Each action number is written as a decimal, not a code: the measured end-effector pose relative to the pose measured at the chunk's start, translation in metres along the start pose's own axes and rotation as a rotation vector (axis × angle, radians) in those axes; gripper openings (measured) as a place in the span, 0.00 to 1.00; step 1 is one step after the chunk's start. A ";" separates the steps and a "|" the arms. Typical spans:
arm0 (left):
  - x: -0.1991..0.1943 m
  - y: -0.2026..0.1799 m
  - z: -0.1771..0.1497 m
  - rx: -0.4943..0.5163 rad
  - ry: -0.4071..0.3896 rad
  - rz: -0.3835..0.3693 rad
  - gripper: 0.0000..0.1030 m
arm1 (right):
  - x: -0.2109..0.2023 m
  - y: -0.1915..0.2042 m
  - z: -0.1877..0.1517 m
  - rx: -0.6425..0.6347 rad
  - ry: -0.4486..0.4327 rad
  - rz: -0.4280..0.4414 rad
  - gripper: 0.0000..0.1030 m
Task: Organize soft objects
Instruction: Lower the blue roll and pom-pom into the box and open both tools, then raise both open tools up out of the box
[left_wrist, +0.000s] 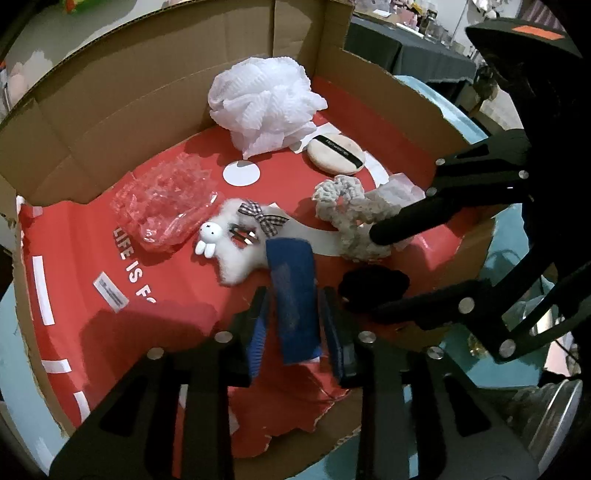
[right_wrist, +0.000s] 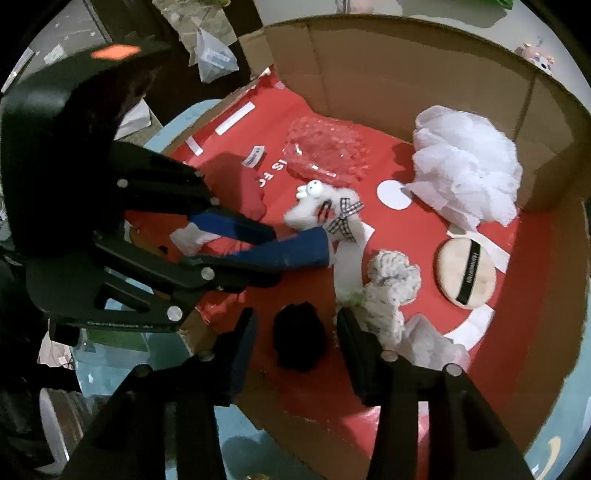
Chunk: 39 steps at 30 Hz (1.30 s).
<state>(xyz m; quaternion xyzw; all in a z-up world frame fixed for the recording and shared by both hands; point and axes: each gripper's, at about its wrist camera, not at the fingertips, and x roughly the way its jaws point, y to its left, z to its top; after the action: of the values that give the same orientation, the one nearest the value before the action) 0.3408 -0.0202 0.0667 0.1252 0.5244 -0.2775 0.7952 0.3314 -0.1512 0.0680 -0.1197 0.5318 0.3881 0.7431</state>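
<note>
In the box (left_wrist: 110, 110), the loofah (left_wrist: 264, 105) sits rearmost, the puff (left_wrist: 336, 153) right of it, the plush (left_wrist: 236, 240) in front.
</note>
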 end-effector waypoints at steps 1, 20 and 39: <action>-0.001 0.000 0.000 -0.006 -0.005 -0.004 0.43 | -0.004 -0.002 -0.002 0.005 -0.005 -0.004 0.50; -0.081 -0.009 -0.035 -0.165 -0.218 0.093 0.73 | -0.094 0.015 -0.045 0.180 -0.281 -0.297 0.95; -0.098 -0.026 -0.089 -0.324 -0.329 0.184 0.73 | -0.089 0.035 -0.096 0.330 -0.394 -0.530 1.00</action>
<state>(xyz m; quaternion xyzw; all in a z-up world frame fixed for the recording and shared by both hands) 0.2288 0.0327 0.1209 -0.0038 0.4119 -0.1329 0.9015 0.2283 -0.2246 0.1164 -0.0551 0.3844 0.1067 0.9153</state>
